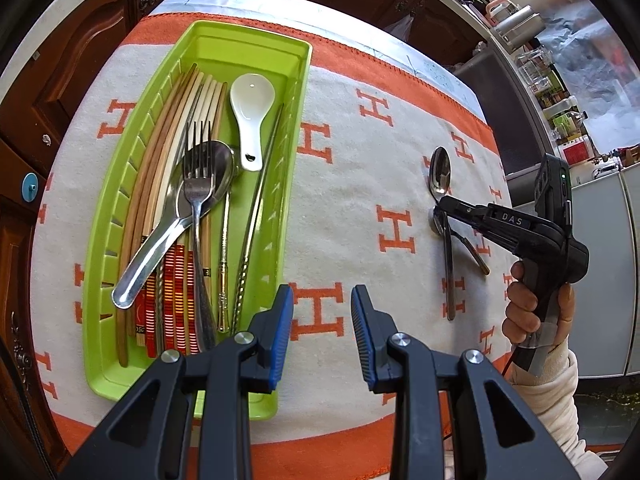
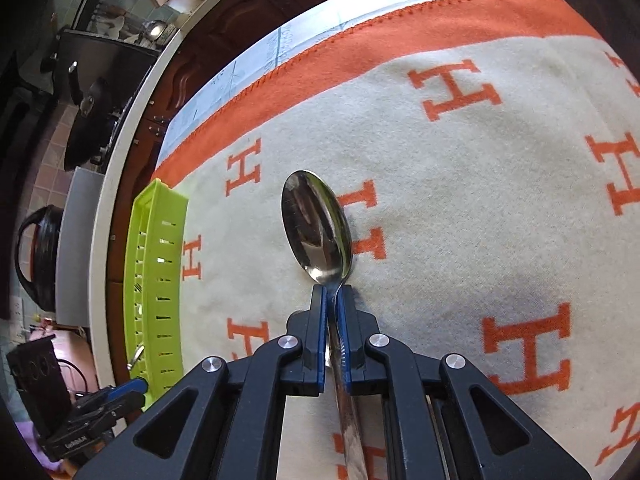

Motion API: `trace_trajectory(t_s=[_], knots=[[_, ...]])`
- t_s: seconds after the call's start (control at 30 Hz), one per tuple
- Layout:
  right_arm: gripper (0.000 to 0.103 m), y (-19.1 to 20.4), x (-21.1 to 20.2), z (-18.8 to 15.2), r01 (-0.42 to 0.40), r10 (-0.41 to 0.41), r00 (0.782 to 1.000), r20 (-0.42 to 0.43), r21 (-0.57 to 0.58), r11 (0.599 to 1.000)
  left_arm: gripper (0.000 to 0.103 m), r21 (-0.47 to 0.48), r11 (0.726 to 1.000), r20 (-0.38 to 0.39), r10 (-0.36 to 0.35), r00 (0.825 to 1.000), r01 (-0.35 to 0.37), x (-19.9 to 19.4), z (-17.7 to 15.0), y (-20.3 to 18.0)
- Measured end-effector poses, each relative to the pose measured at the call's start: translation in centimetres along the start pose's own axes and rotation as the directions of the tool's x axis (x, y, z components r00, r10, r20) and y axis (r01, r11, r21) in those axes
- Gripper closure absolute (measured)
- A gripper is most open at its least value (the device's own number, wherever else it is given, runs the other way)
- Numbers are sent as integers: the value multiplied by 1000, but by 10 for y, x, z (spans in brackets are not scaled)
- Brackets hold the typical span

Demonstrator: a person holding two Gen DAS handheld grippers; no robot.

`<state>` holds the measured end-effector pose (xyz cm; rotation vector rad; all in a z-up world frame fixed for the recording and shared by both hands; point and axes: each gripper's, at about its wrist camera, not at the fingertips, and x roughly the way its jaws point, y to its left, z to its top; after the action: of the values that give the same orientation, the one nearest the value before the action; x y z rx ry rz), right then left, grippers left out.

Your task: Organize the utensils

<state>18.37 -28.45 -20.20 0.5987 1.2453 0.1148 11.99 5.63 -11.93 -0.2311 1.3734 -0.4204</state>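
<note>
Right gripper [image 2: 331,294] clamps steel spoon [image 2: 316,226] at neck, fingers closed on it; spoon on blanket-covered tabletop [image 2: 460,208], right of green tray [image 1: 256,46], bowl pointing away, handle running back. Left gripper [image 1: 322,312] empty, fingers apart, near tray's near end.

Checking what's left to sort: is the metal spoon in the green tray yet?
Out. The metal spoon lies on the blanket, beside the green tray.

Steel spoon [image 2: 318,228] on cloth, neck pinched; green tray [image 1: 298,120] holds assorted, perhaps wooden, cutlery.
</note>
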Motion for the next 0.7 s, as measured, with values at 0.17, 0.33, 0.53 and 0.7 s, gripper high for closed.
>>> trace_trajectory(t_s=[0.17, 0.33, 0.53, 0.7], knots=[[97, 3, 4, 2, -15, 16, 999, -29, 12, 1000, 75, 16, 1000, 3, -4, 1000, 4, 0, 0, -6], [98, 21, -2, -3, 91, -92, 996, 1, -32, 995, 75, 4, 1000, 6, -2, 1000, 2, -1, 0, -3], [101, 70, -5, -18, 134, -132, 991, 26, -163, 977, 75, -7, 1000, 8, -8, 1000, 8, -3, -2, 2], [101, 94, 9, -32, 196, -194, 980, 36, -266, 944, 75, -15, 1000, 10, -10, 1000, 11, -5, -3, 7]])
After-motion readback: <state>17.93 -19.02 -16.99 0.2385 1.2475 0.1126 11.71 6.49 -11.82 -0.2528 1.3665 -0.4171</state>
